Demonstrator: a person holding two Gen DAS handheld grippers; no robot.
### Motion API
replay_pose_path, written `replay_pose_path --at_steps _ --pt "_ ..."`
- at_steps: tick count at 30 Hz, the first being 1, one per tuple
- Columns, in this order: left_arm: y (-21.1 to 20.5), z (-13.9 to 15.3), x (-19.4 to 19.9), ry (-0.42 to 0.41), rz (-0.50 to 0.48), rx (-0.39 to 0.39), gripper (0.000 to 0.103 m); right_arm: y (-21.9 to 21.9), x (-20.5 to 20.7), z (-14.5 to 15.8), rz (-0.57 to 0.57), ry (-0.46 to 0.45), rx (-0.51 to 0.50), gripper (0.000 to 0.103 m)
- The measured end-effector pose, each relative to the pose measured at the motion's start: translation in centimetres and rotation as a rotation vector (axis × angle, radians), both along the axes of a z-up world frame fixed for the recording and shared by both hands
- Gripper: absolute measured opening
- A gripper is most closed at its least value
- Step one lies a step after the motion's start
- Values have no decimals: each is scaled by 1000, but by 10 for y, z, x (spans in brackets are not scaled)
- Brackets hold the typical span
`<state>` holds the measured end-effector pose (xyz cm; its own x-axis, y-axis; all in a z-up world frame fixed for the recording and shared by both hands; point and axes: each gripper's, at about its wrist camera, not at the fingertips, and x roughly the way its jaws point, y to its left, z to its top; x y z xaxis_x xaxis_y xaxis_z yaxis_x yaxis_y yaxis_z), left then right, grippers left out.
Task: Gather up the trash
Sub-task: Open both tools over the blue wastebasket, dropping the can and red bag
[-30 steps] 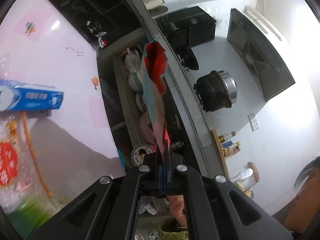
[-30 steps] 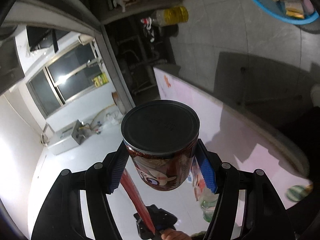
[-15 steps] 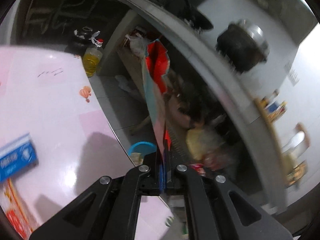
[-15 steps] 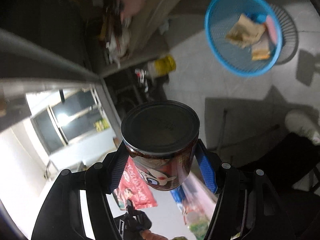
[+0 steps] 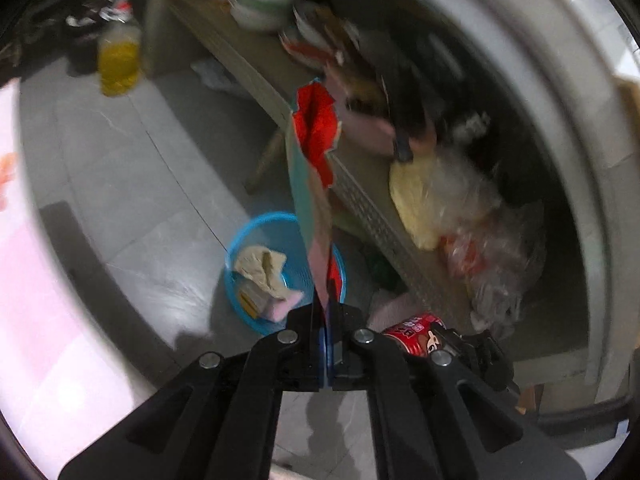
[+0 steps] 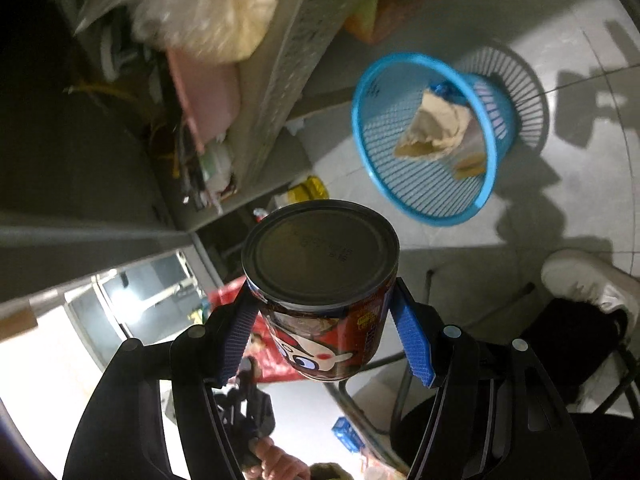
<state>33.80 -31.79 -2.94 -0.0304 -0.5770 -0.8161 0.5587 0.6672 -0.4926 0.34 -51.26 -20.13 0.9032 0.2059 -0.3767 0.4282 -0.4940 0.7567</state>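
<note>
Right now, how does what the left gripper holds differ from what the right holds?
The wrapper in the left gripper is flat, thin and crumpled, red and pale; the can in the right gripper is a rigid cylinder with a dark lid. The wrapper is pinched by one edge between fully shut fingers; the can sits between fingers spread wide on its sides. Both are held clear of the blue basket.

Grey tiled floor, blue basket, oil bottle
</note>
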Motion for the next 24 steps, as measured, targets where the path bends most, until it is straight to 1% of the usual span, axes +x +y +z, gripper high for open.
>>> replay_pose_path --at_steps 4,6,7,8,9,10,13,15,18,21,24 --pt "-53 -40 4 36 -82 91 0 -8 -6 -16 -24 17 18 62" --pt "-73 -59 4 77 -101 116 4 -11 -6 -22 -25 23 21 62" --pt "-81 -71 6 97 -101 150 15 -12 -6 -24 -23 25 22 62" --pt "-86 -80 8 106 -90 178 37 -13 -5 -27 -22 26 25 62" --pt "-91 -91 11 110 -72 201 46 -14 -5 -32 -22 29 31 62" --pt "-92 -96 14 107 -57 211 52 -14 -5 -35 -21 31 36 62" --pt "-92 -106 19 114 -24 241 52 -14 -8 -43 -17 50 46 62" --pt "-92 -103 15 120 -21 236 52 -14 -12 -47 -18 57 54 62" --pt "-85 -87 10 77 -28 223 52 -15 -13 -51 -13 74 57 62" --pt "-71 -58 10 43 -30 189 52 -19 1 -49 21 75 49 62" --pt "-48 -24 8 27 -25 131 53 -25 27 -44 77 64 24 62"
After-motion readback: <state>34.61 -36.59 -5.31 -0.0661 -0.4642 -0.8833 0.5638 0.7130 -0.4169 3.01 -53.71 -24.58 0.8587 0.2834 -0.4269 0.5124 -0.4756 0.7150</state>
